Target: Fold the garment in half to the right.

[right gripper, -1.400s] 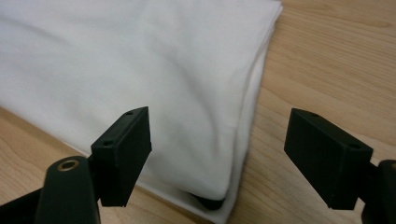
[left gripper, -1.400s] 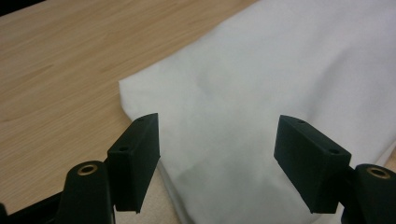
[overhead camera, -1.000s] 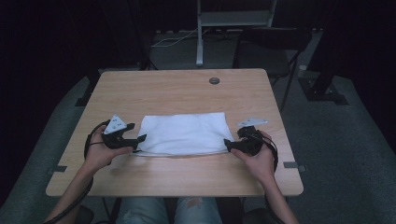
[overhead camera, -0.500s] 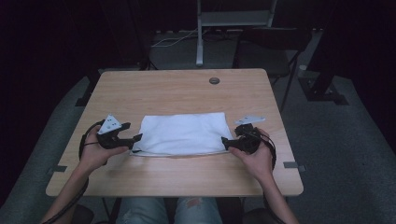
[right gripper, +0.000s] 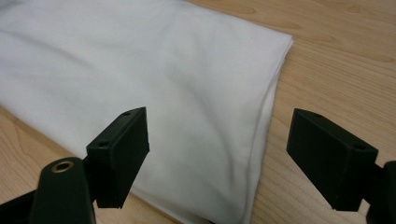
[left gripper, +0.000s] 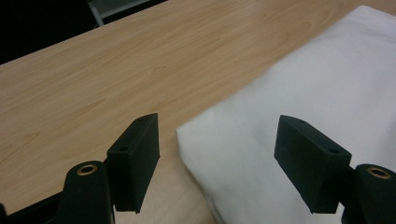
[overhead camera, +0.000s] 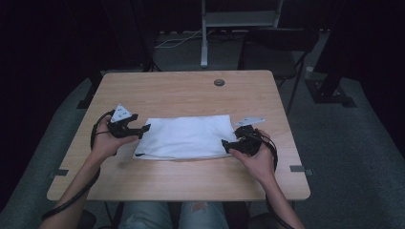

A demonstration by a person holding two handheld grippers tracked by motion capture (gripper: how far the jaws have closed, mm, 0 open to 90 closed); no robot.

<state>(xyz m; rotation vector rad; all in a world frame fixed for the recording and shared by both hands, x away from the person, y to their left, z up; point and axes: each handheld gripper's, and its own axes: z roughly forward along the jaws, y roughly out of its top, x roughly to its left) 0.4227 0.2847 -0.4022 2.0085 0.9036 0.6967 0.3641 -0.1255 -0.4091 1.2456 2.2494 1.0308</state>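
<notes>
A folded white cloth (overhead camera: 184,137) lies flat across the middle of the wooden table (overhead camera: 186,90). My left gripper (overhead camera: 143,131) is at the cloth's left end, open, its jaws wide apart over the cloth's corner (left gripper: 219,140). At the right end my right gripper (overhead camera: 226,145) is open too, jaws straddling the folded edge of the cloth (right gripper: 196,107). Nothing is held between either pair of jaws. A hand holds each gripper from the near side of the table.
A small dark round disc (overhead camera: 219,82) sits near the table's far edge. Beyond the table stand a metal stand (overhead camera: 204,33) and a dark chair (overhead camera: 282,45). Grey floor surrounds the table, with tape marks (overhead camera: 301,168) by the near corners.
My left gripper has drawn slightly back to the left, off the cloth's end. The right gripper has edged a little left along the cloth's right end. The cloth lies as before.
</notes>
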